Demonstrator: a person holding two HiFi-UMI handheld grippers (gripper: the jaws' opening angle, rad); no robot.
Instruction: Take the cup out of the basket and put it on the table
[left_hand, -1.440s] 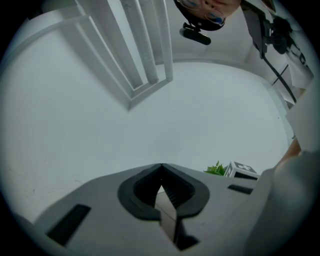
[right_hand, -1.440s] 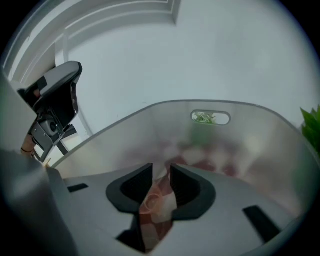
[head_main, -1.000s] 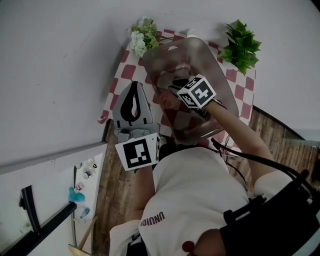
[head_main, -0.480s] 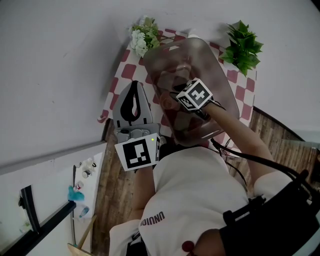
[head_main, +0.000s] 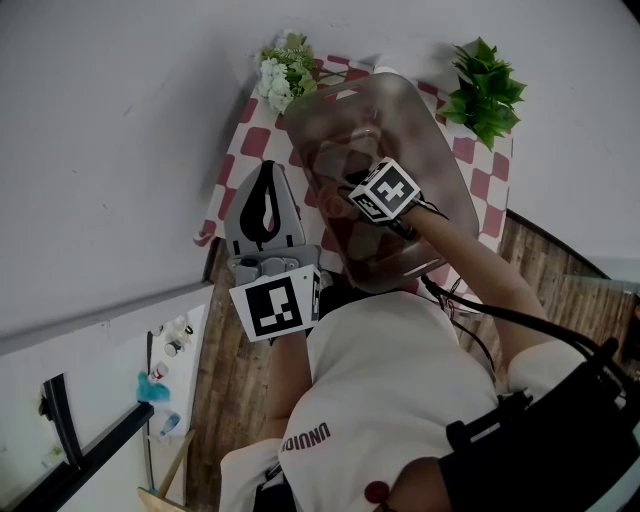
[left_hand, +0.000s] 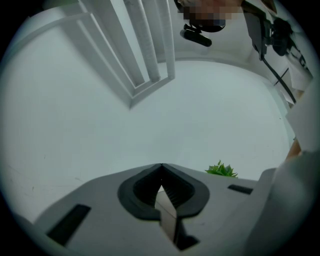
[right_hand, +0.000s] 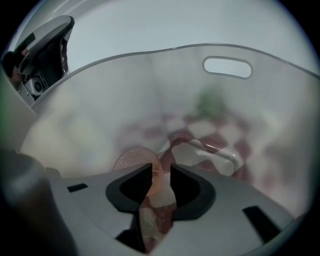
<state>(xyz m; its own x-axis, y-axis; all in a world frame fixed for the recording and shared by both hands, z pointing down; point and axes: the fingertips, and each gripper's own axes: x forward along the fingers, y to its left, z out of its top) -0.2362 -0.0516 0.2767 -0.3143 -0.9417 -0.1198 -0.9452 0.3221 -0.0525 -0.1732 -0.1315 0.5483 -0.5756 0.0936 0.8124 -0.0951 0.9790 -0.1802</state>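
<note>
A translucent grey basket (head_main: 440, 150) stands on the table with the red-and-white checked cloth (head_main: 255, 140). My right gripper (head_main: 352, 196) reaches down into it, under its marker cube. In the right gripper view the basket wall (right_hand: 100, 100) surrounds the jaws, and a pinkish translucent cup (right_hand: 132, 157) sits low in the basket. Its rim stands in the narrow gap of the right gripper (right_hand: 161, 172), which is shut on it. My left gripper (head_main: 267, 175) is shut and holds nothing. It hovers at the table's left edge, and its gripper view (left_hand: 161, 167) looks at a white wall.
A bunch of white flowers (head_main: 285, 72) stands at the table's far left corner and a green plant (head_main: 485, 95) at its far right. A white rounded object (right_hand: 215, 155) lies in the basket beside the cup. The basket has a handle slot (right_hand: 227, 67) in its far wall.
The right gripper's marker cube has shifted slightly to the left and down inside the basket. The left gripper has stayed where it was.
</note>
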